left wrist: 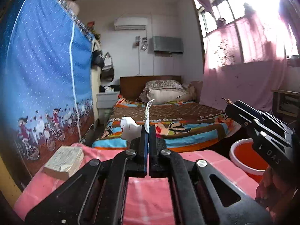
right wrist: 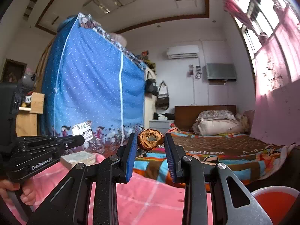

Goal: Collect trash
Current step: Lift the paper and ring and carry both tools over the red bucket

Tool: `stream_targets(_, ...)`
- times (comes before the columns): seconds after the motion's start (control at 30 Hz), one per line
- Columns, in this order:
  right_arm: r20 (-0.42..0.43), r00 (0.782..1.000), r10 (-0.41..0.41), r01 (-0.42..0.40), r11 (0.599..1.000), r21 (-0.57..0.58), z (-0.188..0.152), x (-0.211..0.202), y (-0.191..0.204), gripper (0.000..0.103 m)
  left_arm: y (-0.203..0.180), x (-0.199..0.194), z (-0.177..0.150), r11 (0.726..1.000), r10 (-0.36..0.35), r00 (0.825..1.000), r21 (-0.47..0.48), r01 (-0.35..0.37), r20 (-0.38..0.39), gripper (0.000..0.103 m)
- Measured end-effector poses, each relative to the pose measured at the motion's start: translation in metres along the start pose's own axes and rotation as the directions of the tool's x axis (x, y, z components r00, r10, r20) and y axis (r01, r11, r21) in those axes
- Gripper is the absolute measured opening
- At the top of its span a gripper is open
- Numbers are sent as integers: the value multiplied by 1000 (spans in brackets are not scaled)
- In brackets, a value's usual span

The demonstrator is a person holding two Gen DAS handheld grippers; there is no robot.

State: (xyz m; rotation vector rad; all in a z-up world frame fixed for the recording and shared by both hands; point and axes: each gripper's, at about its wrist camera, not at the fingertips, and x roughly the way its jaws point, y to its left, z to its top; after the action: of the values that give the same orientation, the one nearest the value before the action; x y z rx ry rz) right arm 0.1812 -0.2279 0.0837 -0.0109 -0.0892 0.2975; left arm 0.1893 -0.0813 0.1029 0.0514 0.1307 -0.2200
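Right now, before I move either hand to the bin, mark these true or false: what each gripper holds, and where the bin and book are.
1. The left gripper is shut on a white wrapper. True.
2. The right gripper is empty. False: it holds a browned apple core.
3. The red bin sits on the bed. False: it stands beside the pink tablecloth.
4. A book lies on the tablecloth. True.

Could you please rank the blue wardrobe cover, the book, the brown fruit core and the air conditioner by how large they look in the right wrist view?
1. blue wardrobe cover, by far
2. book and air conditioner: look alike, so unranked
3. brown fruit core, though nearest the camera, held in the right gripper
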Motion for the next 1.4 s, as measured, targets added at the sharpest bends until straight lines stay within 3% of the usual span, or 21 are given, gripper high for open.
stream_targets(0.4,34,992,-123,123,992,19,3,-36,-43,27,-71,2,13,988,-136,989,88,131,61,7)
stream_targets(0.7,18,964,-267,265,963,51,-2,-68,-94,27,-131,8,12,954,-268,960,163,254,76,7)
stream_targets(0.97,-24,923,-385,385,916,115,-8,-90,-144,27,-179,21,9,915,-378,925,162,369,25,7)
stream_targets(1.4,-173,869,-463,491,850,190,-25,-98,-191,27,-236,48,-4,834,-522,844,132,536,-128,7)
